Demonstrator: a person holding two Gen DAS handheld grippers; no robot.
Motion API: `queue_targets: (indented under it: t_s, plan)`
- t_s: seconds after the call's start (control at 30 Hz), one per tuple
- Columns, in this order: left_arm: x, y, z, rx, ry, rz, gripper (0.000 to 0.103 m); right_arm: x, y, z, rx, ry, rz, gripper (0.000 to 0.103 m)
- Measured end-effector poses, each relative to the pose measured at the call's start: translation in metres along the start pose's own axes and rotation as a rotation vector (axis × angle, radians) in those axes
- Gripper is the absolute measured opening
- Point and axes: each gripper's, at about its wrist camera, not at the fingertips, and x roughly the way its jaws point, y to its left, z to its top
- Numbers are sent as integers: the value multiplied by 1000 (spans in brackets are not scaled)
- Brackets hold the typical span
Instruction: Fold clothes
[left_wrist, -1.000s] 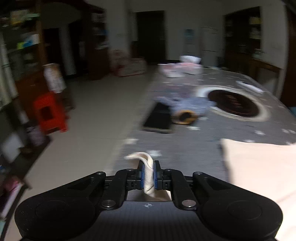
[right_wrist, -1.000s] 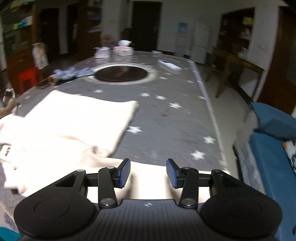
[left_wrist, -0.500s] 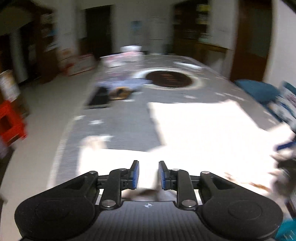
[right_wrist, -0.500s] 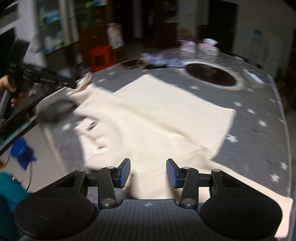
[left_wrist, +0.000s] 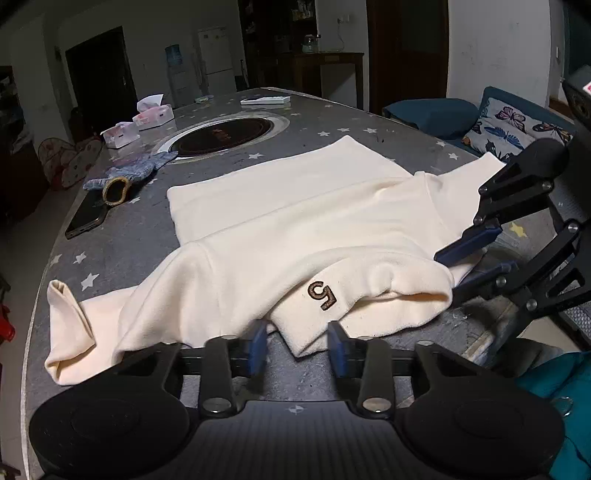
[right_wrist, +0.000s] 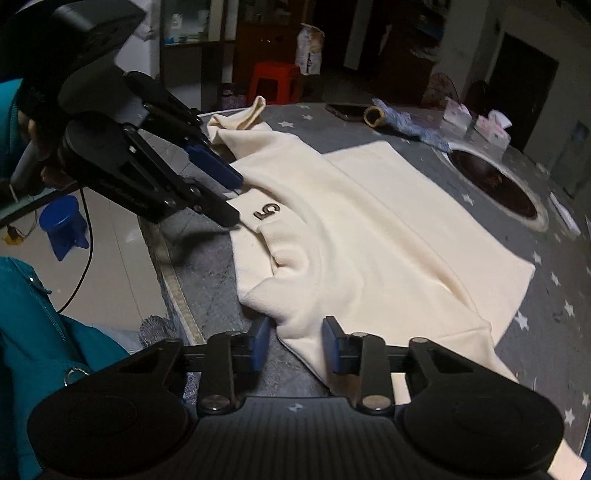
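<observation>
Left gripper (left_wrist: 297, 347): nearest item in its own view, jaws closing, blue pads apart with a corner of cloth reaching between them but not yet pinched. Right gripper (right_wrist: 295, 345): likewise closing, pads apart on either side of the near hem, nothing clamped. Both point down toward the near table edge, each visible from the other's camera. Cream sweater (left_wrist: 295, 229): lies on the table, spread from the near edge toward the middle; collar area (left_wrist: 388, 280) turned toward the person, rumpled, with a small dark embroidered mark (left_wrist: 322, 295) showing. One sleeve (left_wrist: 70, 332) bunched loose at the table's left edge, cuff standing up; far hem flat and square. Judged state of the work: garment laid out and part of the upper body looks doubled over itself, but no neat fold is finished; sleeves want tucking in, the body wants halving, creases around the collar want smoothing. Table (left_wrist: 147, 243): grey, star-patterned, rounded edge. Beyond the sweater: black phone (left_wrist: 86, 216), knitted blue glove (left_wrist: 129, 173) touching it, round dark inset plate (left_wrist: 225, 134), two tissue boxes (left_wrist: 153, 112), a white remote (left_wrist: 266, 99). Off the table: blue cushion (left_wrist: 432, 112), butterfly-print pillow (left_wrist: 517, 129), red stool (right_wrist: 277, 81), blue stool (right_wrist: 64, 227) on the floor. Teal sleeve (right_wrist: 33, 325) of the person at the near corner.
</observation>
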Motion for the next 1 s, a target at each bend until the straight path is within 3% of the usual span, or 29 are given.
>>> queue_targets:
  t_s: [0.1, 0.2, 0.47, 0.6, 0.7, 0.8, 1.0]
  plan:
    - [-4, 0, 0, -10, -4, -18, 13, 2, 0, 1, 5, 2, -3, 13]
    - [-18, 0, 2, -13, -23, -74, 10, -4, -3, 1, 15, -3, 10, 9]
    - [-45, -10, -9, 51, 14, -233, 10, -33, -7, -4, 3, 30, 146, 9]
    - [-40, -10, -17, 71, 63, -259, 13, -36, -5, -12, -20, 74, 201, 14]
    - [-44, 0, -10, 56, 37, -287, 14, -44, -14, -10, 7, 68, 228, 15]
    - [-52, 13, 2, 52, -14, -268, 31, -54, -30, -4, 60, 40, 212, 16]
    - [-31, 35, 28, -3, -35, -134, 39, -45, -78, -6, 208, 26, 54, 20]
